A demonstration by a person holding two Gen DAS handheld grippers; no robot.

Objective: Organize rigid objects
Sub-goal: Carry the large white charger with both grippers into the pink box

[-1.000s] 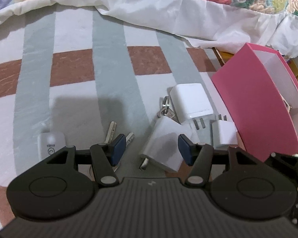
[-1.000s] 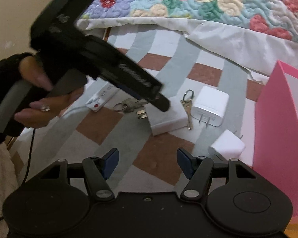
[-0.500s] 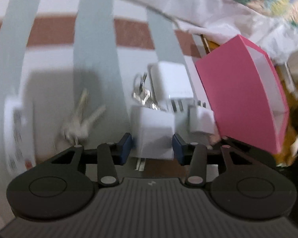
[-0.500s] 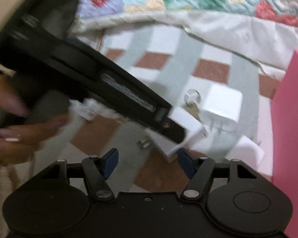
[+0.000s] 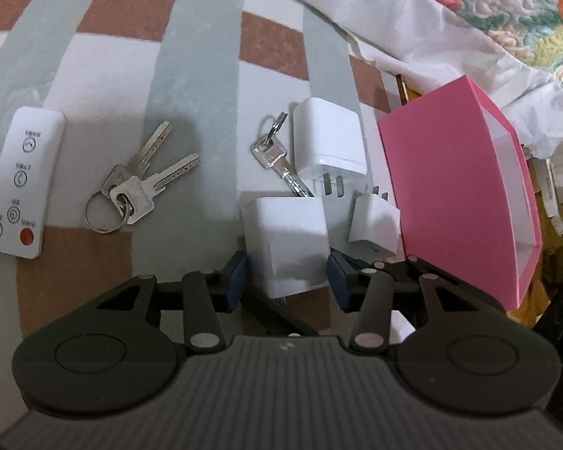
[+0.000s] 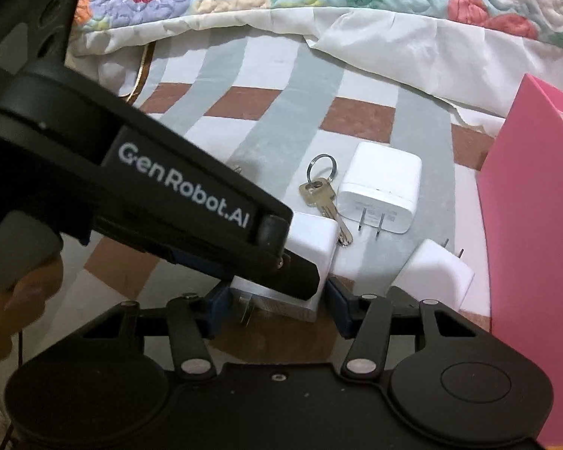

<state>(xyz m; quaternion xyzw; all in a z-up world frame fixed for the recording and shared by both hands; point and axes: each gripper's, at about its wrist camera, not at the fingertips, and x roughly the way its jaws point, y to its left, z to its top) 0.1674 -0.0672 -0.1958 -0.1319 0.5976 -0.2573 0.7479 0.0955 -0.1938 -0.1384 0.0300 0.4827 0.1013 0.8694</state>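
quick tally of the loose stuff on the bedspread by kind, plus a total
white chargers: 3 (nearest, back, small)
key sets: 2 (pair on ring, single key)
remote: 1
pink box: 1
total: 7

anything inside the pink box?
The pink box shows only bare white inner wall and a strip of floor; its near pink wall hides most of the inside, so contents cannot be told.

Both grippers tilt steeply down, close together; the left gripper grips, the right gripper's jaws have just been closing, pads not quite pressing.
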